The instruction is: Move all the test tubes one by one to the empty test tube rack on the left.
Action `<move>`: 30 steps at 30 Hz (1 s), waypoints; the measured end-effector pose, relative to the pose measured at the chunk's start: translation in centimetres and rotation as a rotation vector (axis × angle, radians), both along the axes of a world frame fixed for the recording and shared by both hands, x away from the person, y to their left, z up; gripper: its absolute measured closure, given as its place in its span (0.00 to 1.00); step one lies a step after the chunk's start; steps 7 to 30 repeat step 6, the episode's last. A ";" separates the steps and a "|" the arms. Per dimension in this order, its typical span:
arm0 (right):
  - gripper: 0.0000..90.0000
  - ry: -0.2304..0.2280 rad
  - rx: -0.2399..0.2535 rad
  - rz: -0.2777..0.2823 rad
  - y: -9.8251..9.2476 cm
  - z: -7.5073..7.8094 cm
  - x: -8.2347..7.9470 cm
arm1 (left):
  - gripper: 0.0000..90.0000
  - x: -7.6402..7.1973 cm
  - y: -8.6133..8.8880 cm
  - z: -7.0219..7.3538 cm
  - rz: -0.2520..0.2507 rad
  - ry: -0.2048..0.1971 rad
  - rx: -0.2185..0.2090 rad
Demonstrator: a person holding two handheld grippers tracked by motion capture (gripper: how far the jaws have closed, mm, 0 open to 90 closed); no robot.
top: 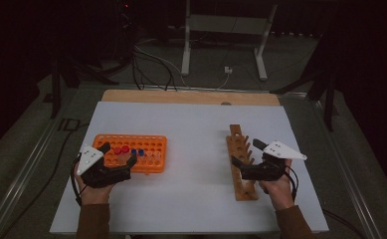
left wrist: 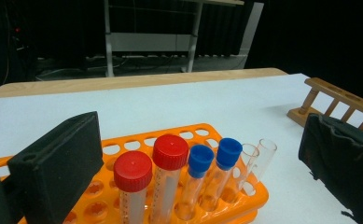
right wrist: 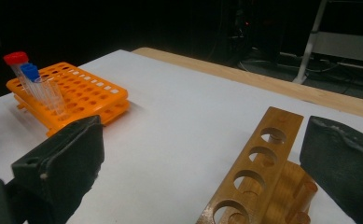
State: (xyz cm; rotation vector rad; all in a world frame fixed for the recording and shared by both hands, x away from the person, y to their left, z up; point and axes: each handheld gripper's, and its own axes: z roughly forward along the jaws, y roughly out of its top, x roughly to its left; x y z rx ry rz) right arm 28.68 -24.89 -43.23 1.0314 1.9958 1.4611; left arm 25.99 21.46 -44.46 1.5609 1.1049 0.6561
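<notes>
At table's left, just short of orange rack (top: 131, 152): left gripper (top: 117, 160) w/ jaws wide apart, nothing between the pads, tubes straight ahead. Front row holds two red-capped tubes (left wrist: 170, 175), two blue-capped tubes (left wrist: 201, 177), then two uncapped ones (left wrist: 263, 156), all upright in their holes. Right gripper (top: 245, 158) also spread wide, empty, straddling the near part of wooden rack (top: 241, 162) over on table's right, well apart from orange one. Probably approach-for-pick, likely tube transfer to wooden rack. Best to pick one tube & centre it between pads before closing; red caps sit touching, so easy to catch both. Grip below cap, on the body. Lift straight up, no tilt, else rack comes along. Keep right gripper steadying wooden rack if needed.
</notes>
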 end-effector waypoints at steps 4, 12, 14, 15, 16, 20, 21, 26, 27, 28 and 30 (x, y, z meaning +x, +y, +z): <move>0.00 0.008 0.002 -0.008 -0.3 -0.1 0.1 | 0.01 0.0 -0.2 -0.1 0.000 0.004 0.006; 0.00 0.012 0.003 -0.011 -0.4 -0.2 0.2 | 0.01 0.0 -0.3 0.0 0.002 0.002 0.006; 0.00 0.012 0.003 -0.011 -0.4 -0.2 0.2 | 0.01 0.0 -0.3 0.0 0.002 0.002 0.006; 0.00 0.012 0.003 -0.011 -0.4 -0.2 0.2 | 0.01 0.0 -0.3 0.0 0.002 0.002 0.006; 0.00 0.012 0.003 -0.011 -0.4 -0.2 0.2 | 0.01 0.0 -0.3 0.0 0.002 0.002 0.006; 0.00 0.012 0.003 -0.011 -0.4 -0.2 0.2 | 0.01 0.0 -0.3 0.0 0.002 0.002 0.006; 0.00 0.012 0.003 -0.011 -0.4 -0.2 0.2 | 0.01 0.0 -0.3 0.0 0.002 0.002 0.006; 0.00 0.012 0.003 -0.011 -0.4 -0.2 0.2 | 0.01 0.0 -0.3 0.0 0.002 0.002 0.006; 0.00 0.012 0.003 -0.011 -0.4 -0.2 0.2 | 0.01 0.0 -0.3 0.0 0.002 0.002 0.006; 0.00 0.012 0.003 -0.011 -0.4 -0.2 0.2 | 0.01 0.0 -0.3 0.0 0.002 0.002 0.006; 0.00 0.012 0.003 -0.011 -0.4 -0.2 0.2 | 0.01 0.0 -0.3 0.0 0.002 0.002 0.006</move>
